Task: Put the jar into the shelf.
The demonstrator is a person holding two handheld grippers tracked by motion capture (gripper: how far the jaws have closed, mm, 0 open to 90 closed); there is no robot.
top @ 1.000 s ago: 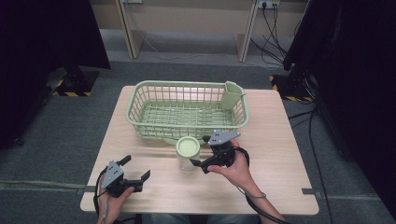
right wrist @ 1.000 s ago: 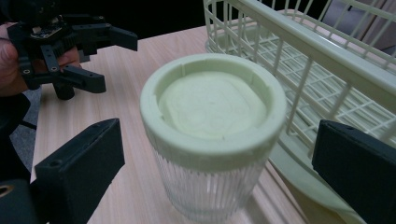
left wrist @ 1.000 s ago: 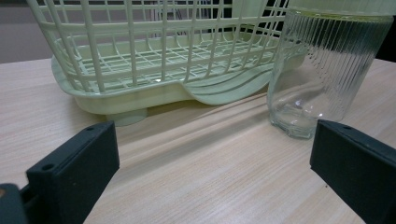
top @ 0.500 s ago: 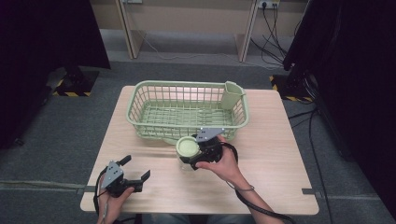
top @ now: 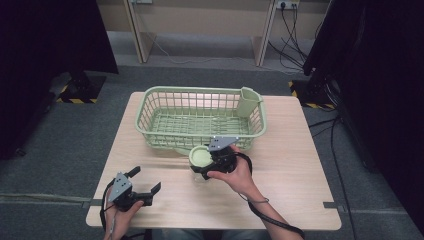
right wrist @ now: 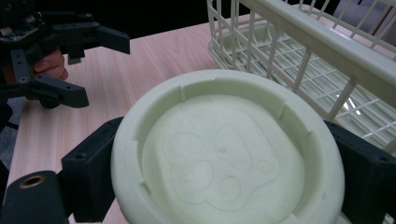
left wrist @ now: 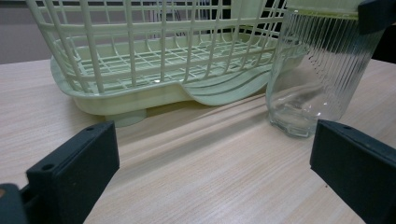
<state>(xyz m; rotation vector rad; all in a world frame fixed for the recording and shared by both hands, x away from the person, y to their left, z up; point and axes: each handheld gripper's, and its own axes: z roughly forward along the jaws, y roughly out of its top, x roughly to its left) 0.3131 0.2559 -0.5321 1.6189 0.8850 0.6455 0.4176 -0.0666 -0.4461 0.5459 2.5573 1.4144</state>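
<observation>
Since a second ago your right gripper (top: 207,162) has slid toward nine o'clock and its jaws now clamp the pale green lid (right wrist: 224,158) of the ribbed glass jar (left wrist: 317,74). Your left gripper (top: 142,185), at seven o'clock on the table (top: 300,170), sits wide open and empty. At six o'clock of the basket (top: 150,115), the jar looks empty and still rests on the table. The basket holds just its corner cup (top: 247,101); lifting remains.
</observation>
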